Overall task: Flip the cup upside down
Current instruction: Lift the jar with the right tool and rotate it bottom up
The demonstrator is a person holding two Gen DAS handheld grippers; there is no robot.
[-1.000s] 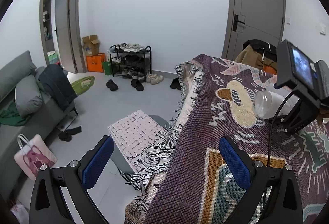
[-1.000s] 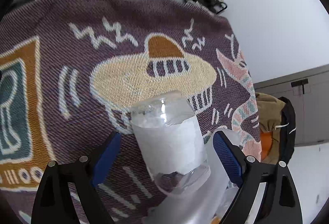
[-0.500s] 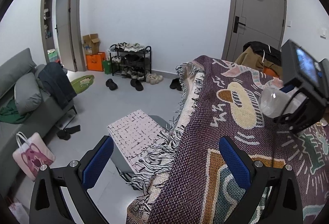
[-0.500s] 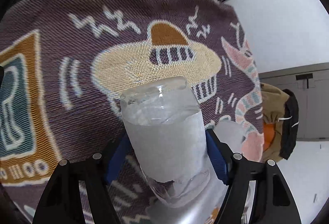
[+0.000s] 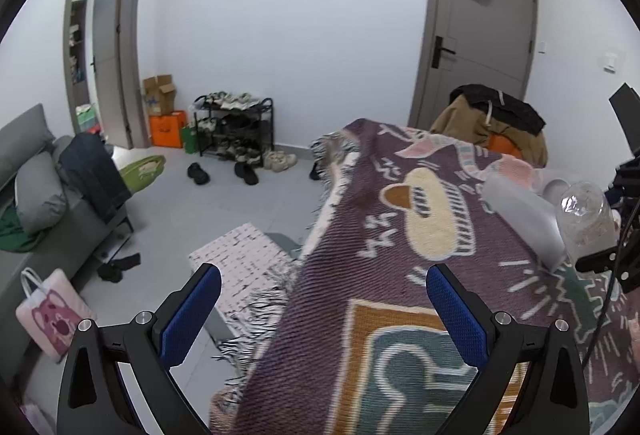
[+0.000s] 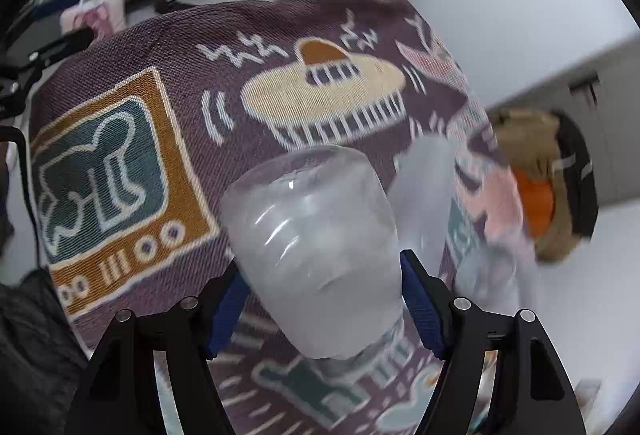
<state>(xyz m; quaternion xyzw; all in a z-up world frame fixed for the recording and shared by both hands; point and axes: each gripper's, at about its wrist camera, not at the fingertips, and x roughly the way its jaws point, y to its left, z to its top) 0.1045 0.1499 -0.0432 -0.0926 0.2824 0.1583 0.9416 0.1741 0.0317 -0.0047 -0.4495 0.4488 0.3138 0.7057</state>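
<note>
A clear plastic cup sits between the blue pads of my right gripper, which is shut on it and holds it tilted above the patterned blanket. In the left wrist view the same cup shows at the far right, held in the air. A second frosted cup lies on its side on the blanket just left of it; in the right wrist view it shows behind the held cup. My left gripper is open and empty over the blanket's left edge.
The blanket's fringed edge hangs over a low white stool. A brown and black jacket lies at the far end. A grey sofa, a pink bag and a shoe rack stand on the floor to the left.
My right gripper has closed on the clear cup, lifted it off the blanket and turned it. The frosted cup behind it now lies uncovered. My left gripper has stayed open.
</note>
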